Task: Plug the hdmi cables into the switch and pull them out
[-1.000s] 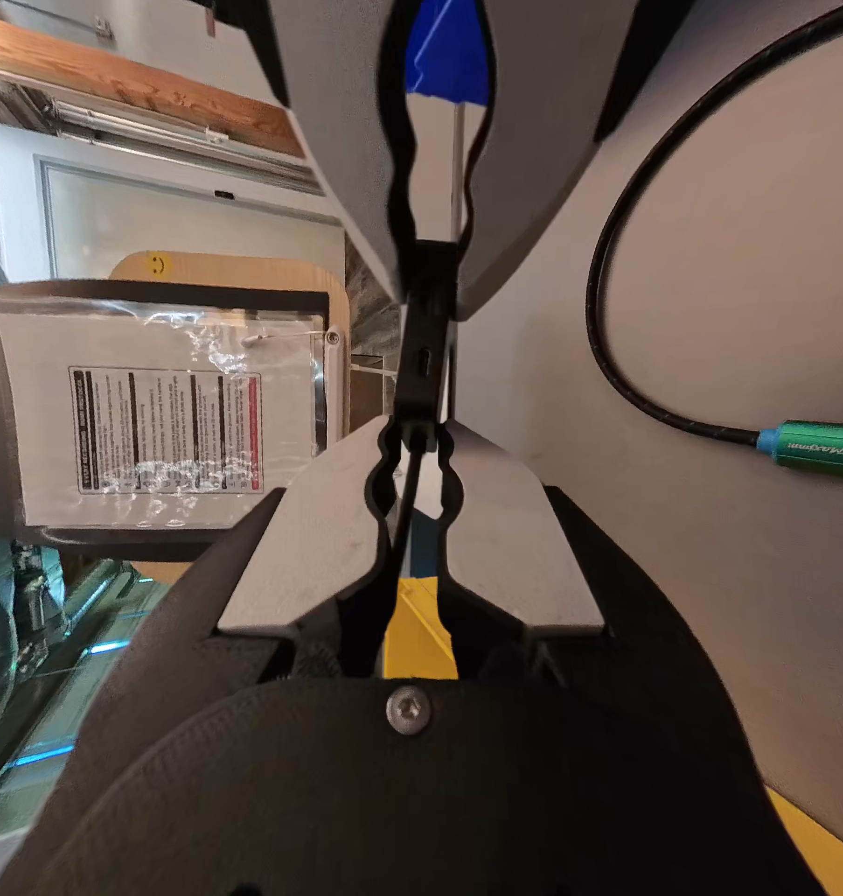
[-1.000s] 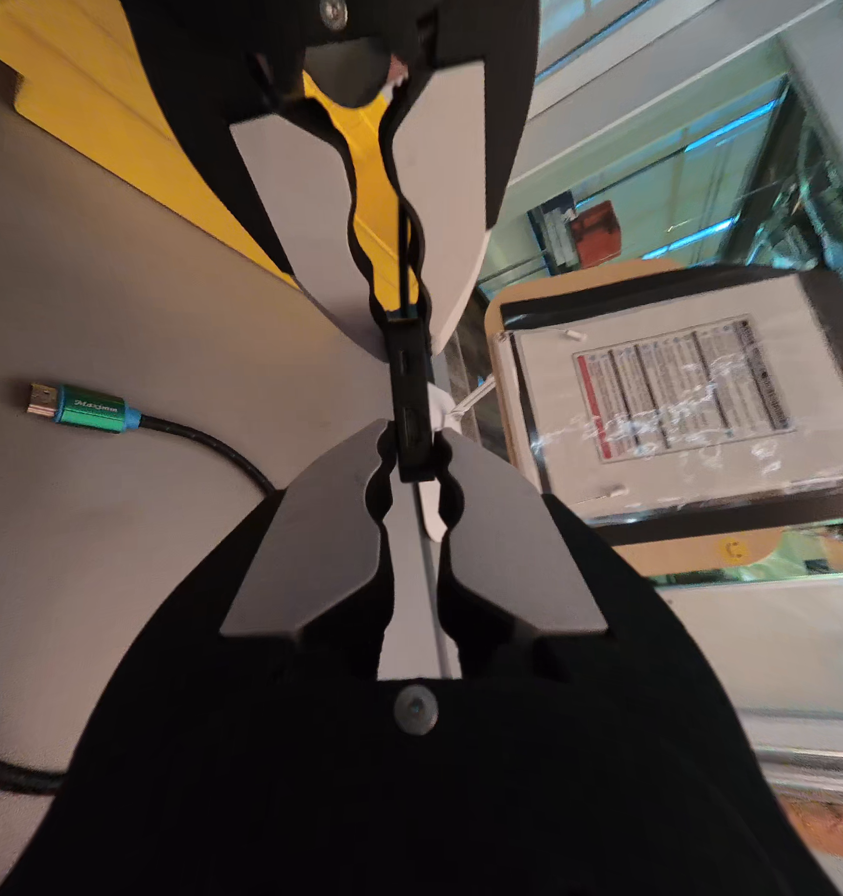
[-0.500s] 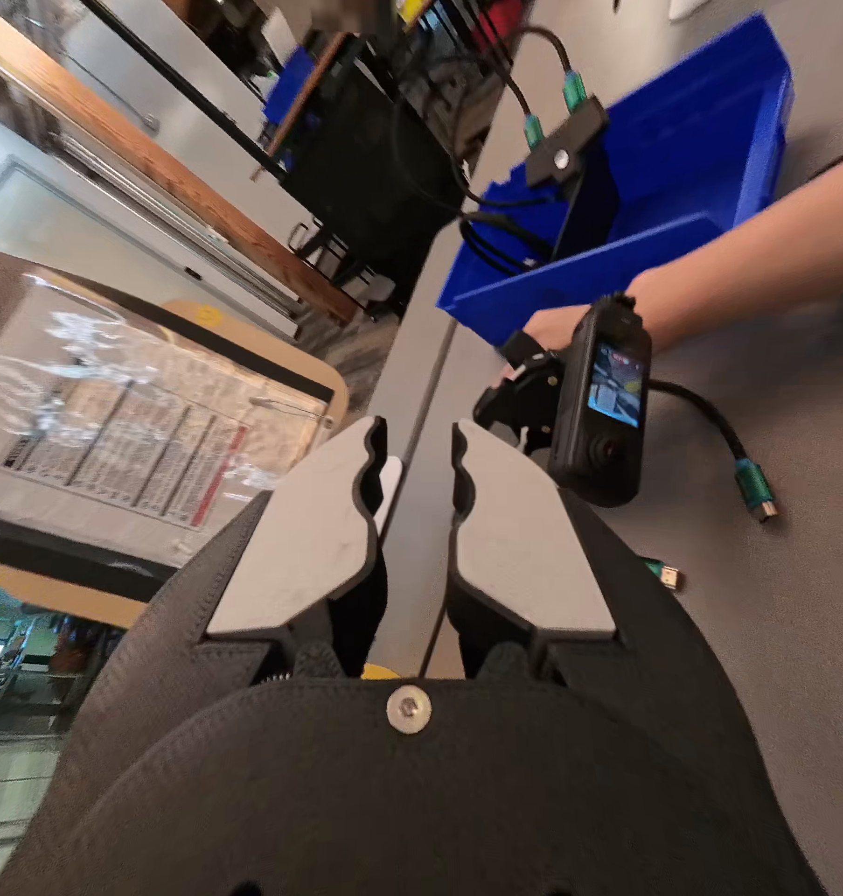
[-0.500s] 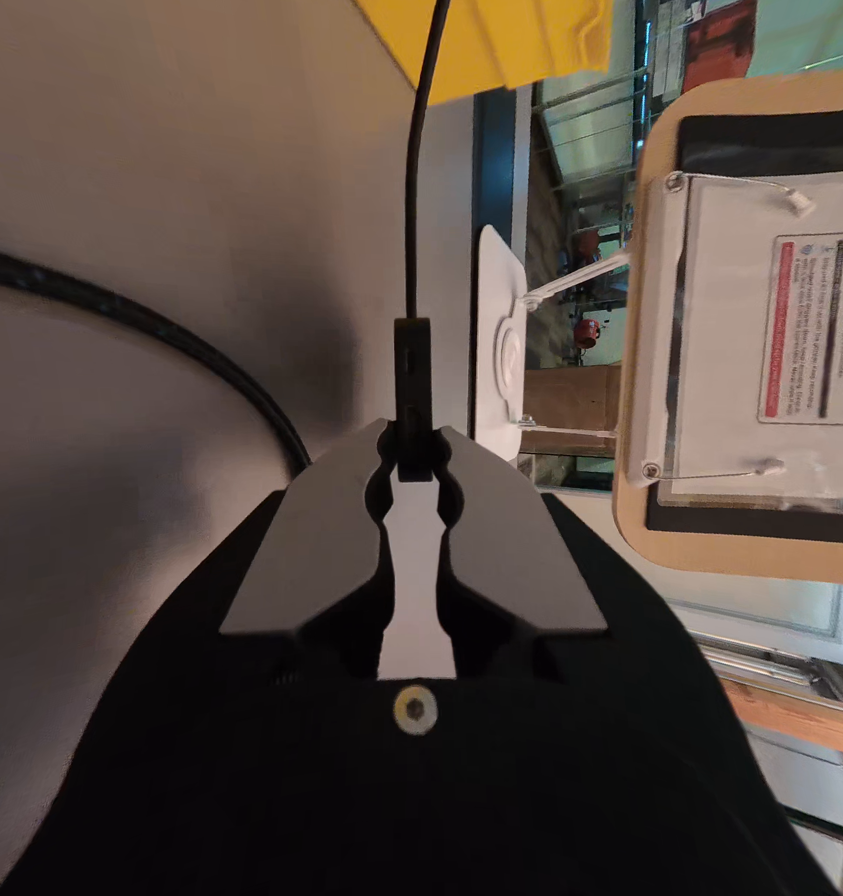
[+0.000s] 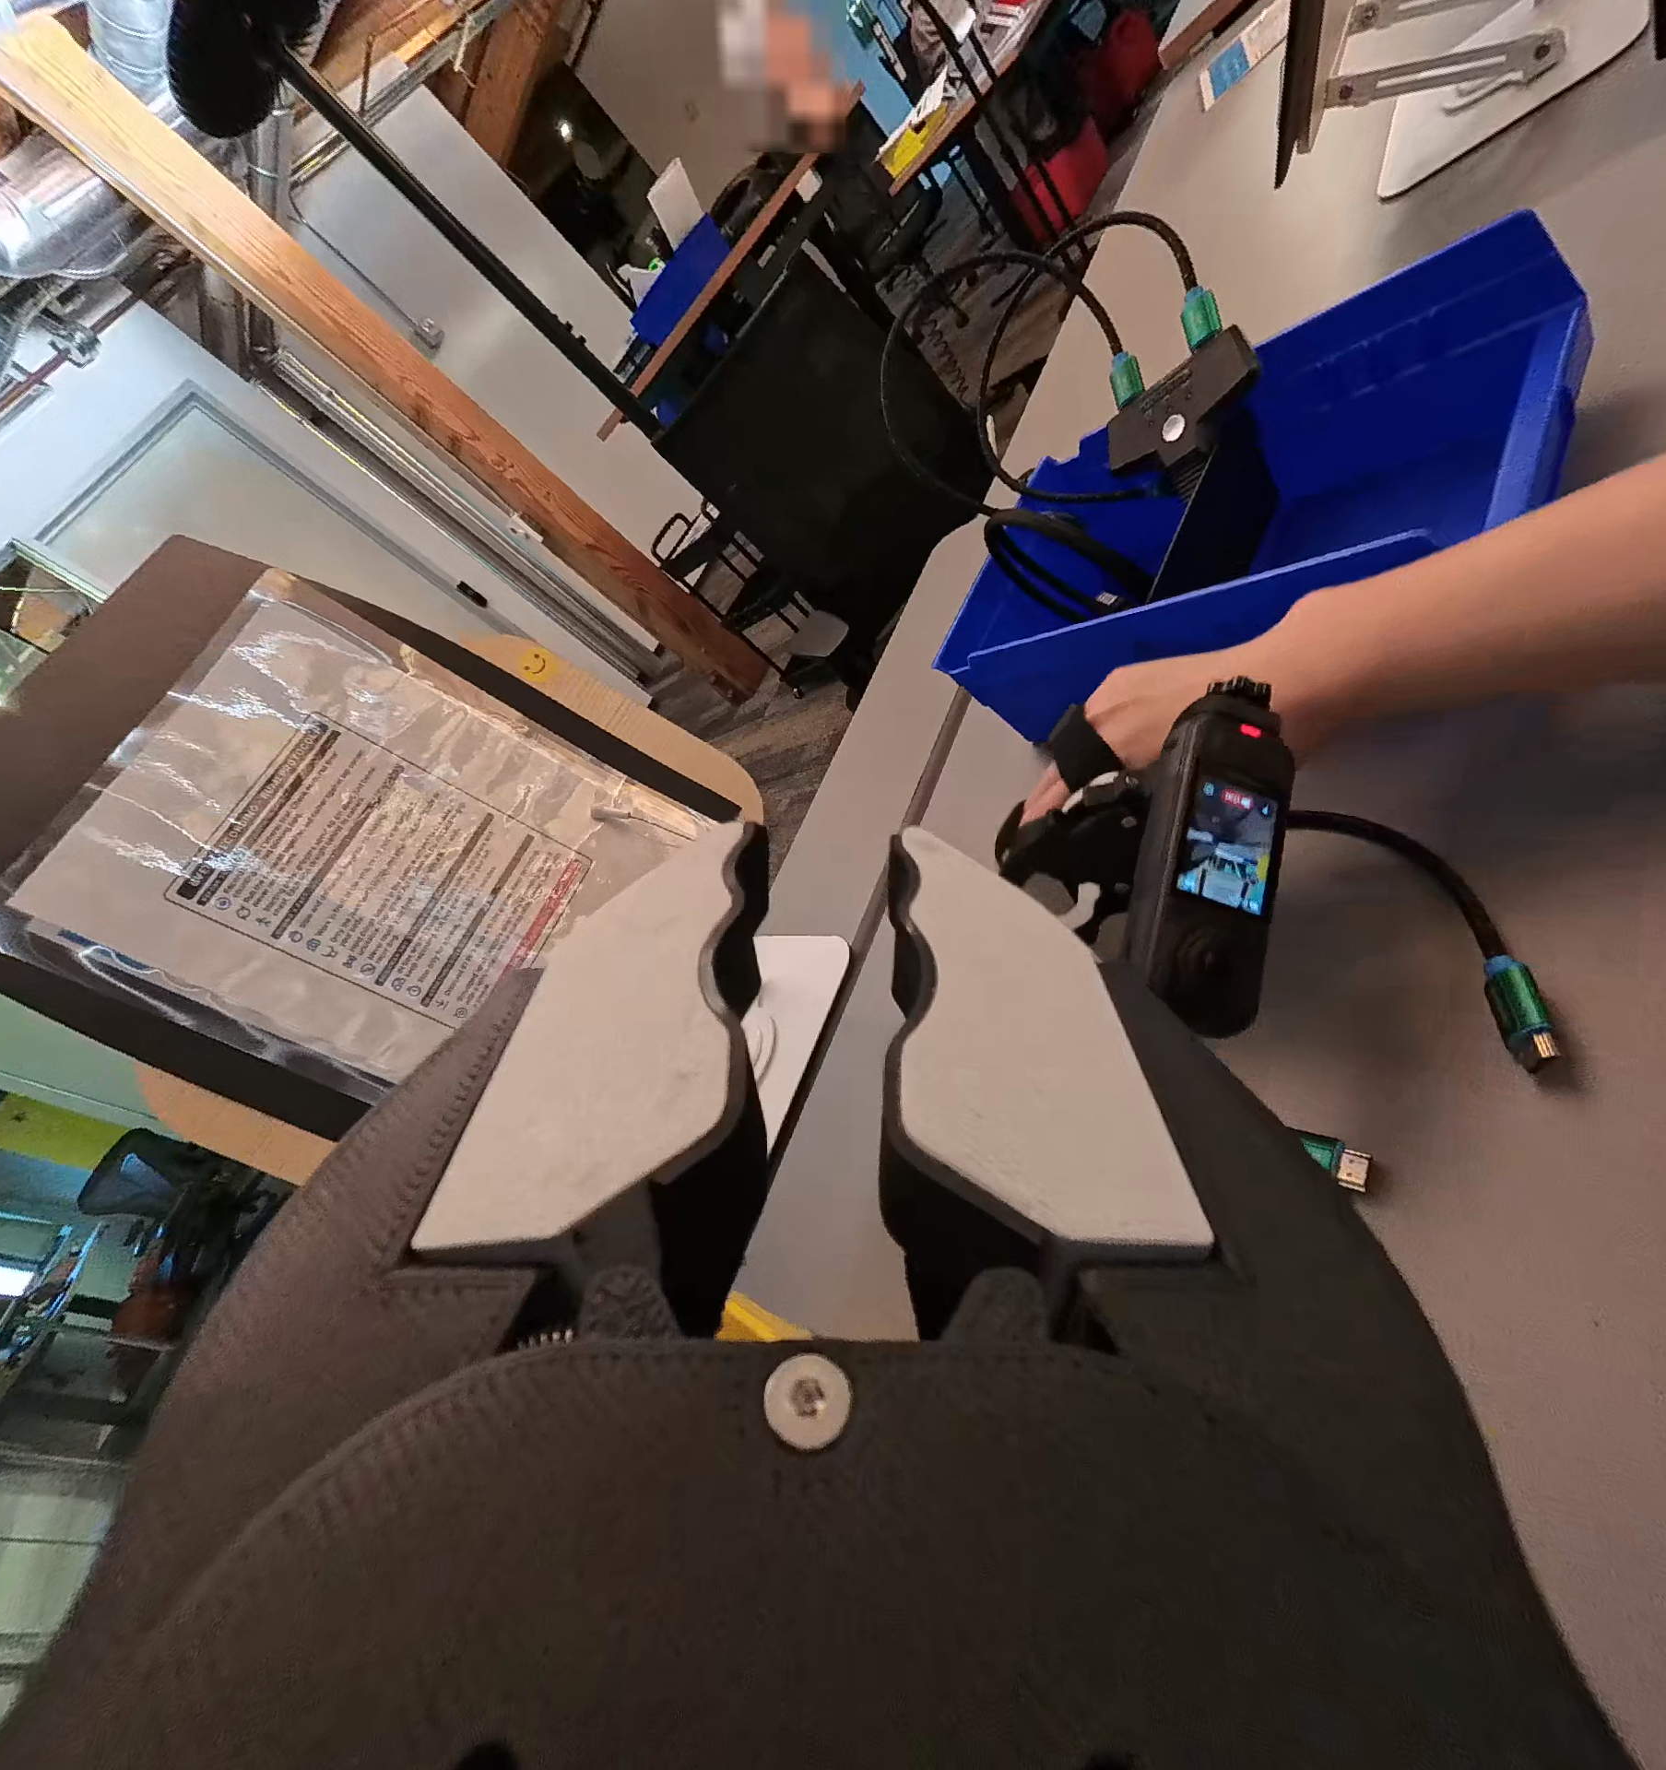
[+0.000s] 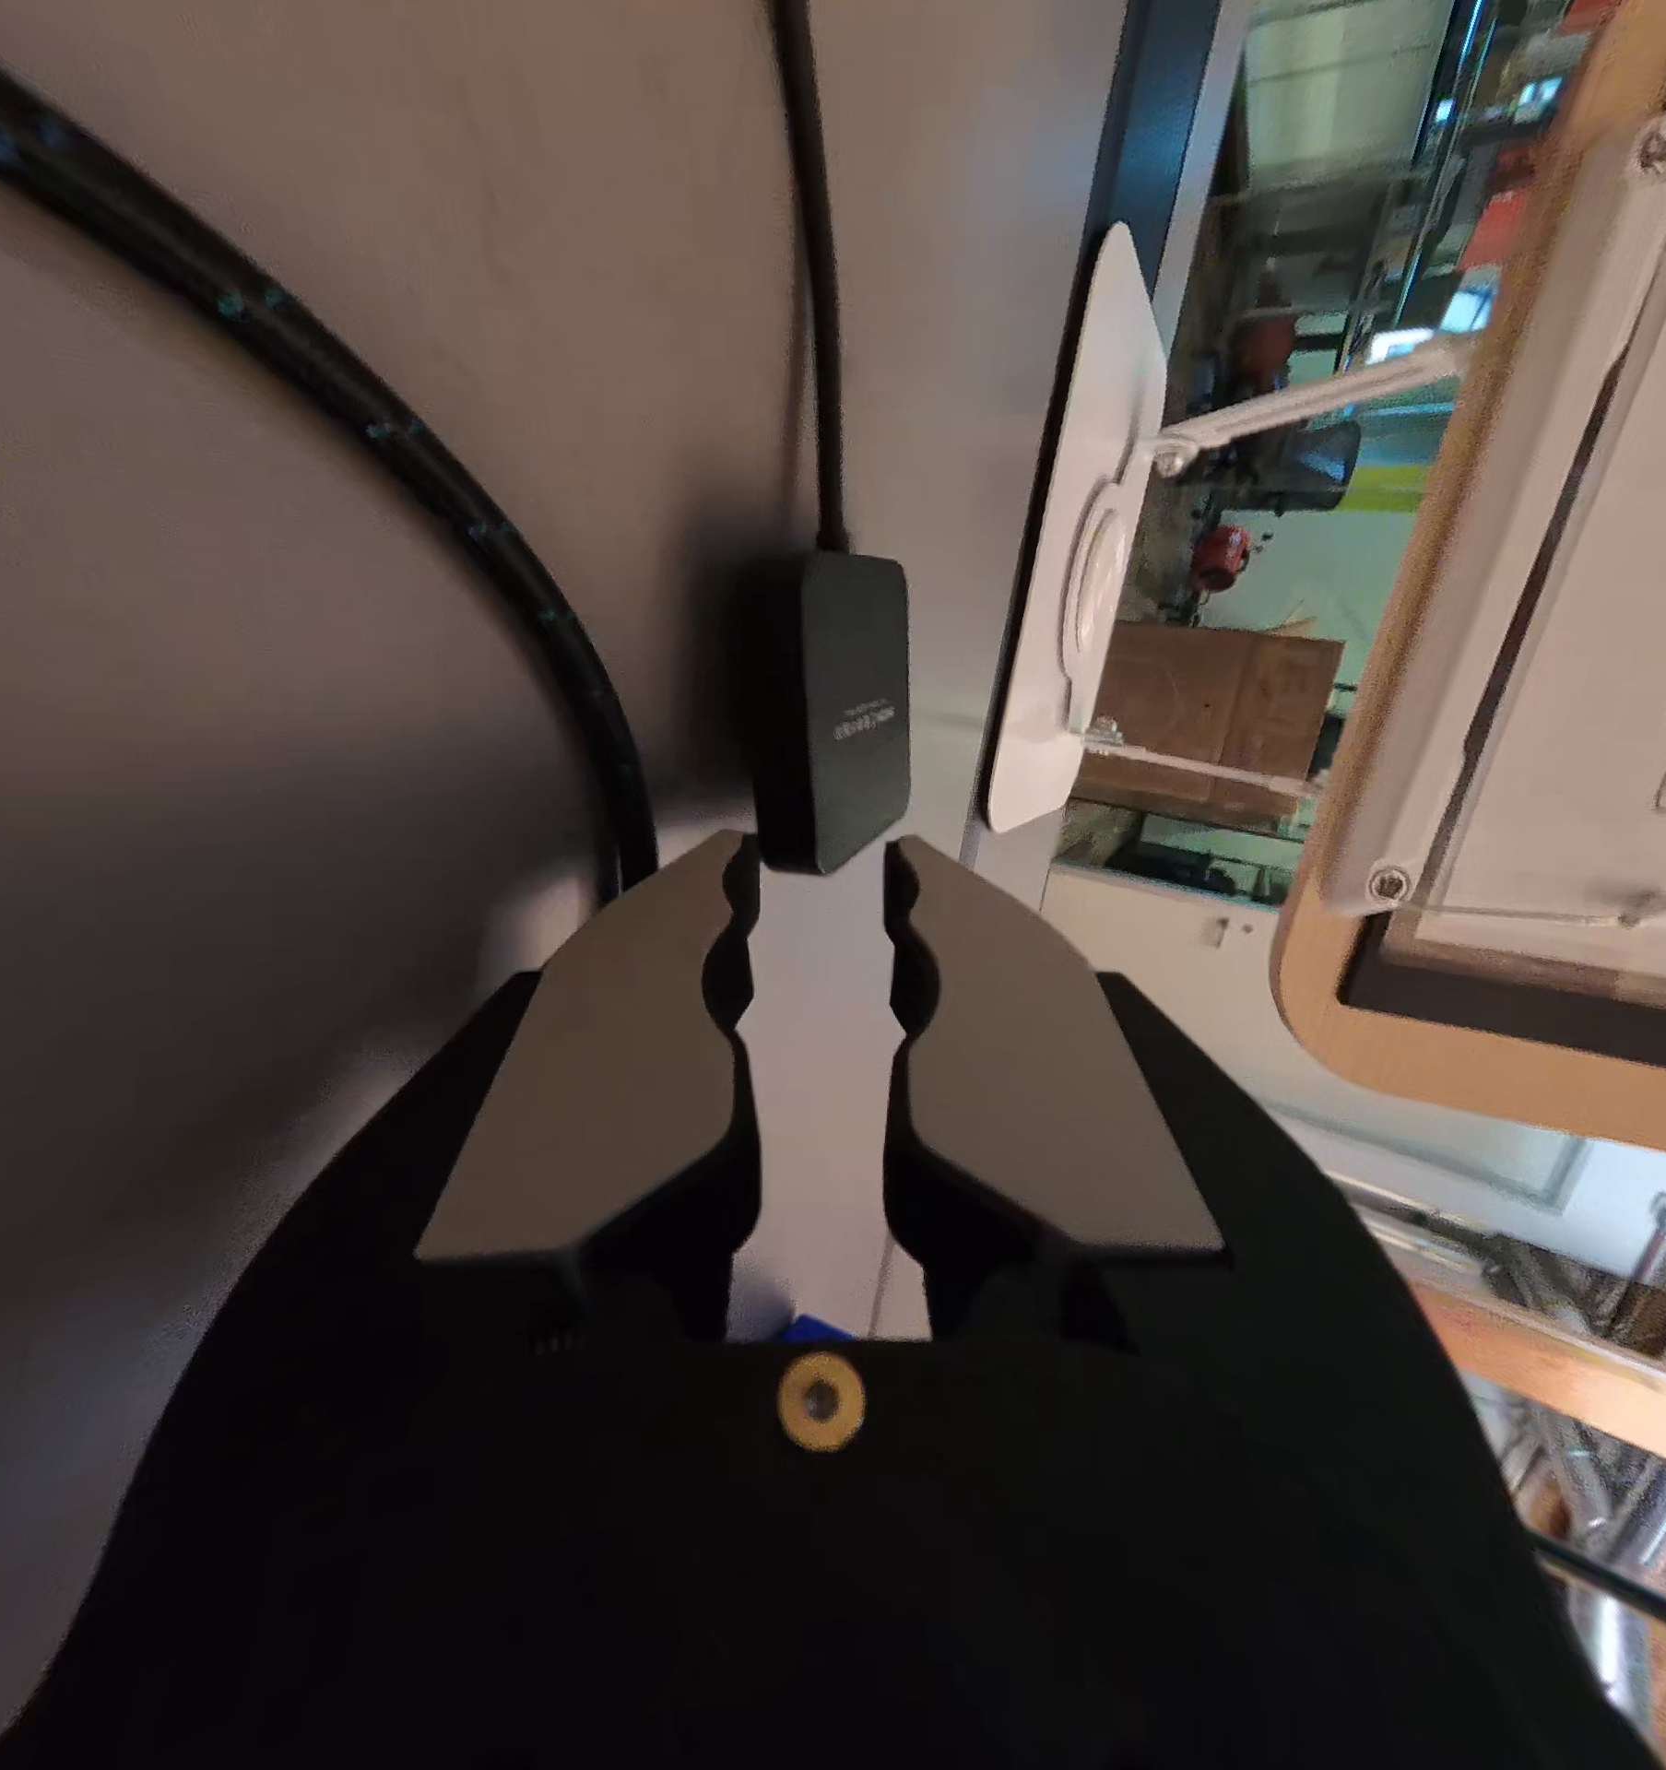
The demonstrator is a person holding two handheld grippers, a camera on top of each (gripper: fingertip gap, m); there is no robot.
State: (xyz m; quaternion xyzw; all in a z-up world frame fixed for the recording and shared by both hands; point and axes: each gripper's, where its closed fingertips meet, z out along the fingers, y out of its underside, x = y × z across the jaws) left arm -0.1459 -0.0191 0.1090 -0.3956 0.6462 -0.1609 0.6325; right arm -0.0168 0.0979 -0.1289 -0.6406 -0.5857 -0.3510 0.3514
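The small black HDMI switch [image 6: 857, 709] lies flat on the grey table [image 6: 283, 766], just past the tips of my right gripper [image 6: 824, 852], which is open and empty. The switch's thin black lead [image 6: 810, 287] runs away from it. A braided HDMI cable [image 6: 426, 460] curves to its left. My left gripper [image 5: 824, 843] is open and empty above the table. Two loose green HDMI plugs [image 5: 1518, 1006] [image 5: 1336, 1159] lie on the table to its right. The right gripper's camera body [image 5: 1212, 881] and the hand holding it show there too.
A blue bin [image 5: 1384, 498] at the back holds a second black switch [image 5: 1183, 402] with two green-ended cables plugged in. A framed sign board [image 5: 331, 843] on a white stand base [image 6: 1078, 575] stands by the table's edge. A person's forearm [image 5: 1480, 613] reaches across.
Both grippers held the switch one second ago. The left one let go and drew back. The right one laid the switch down on the table and opened.
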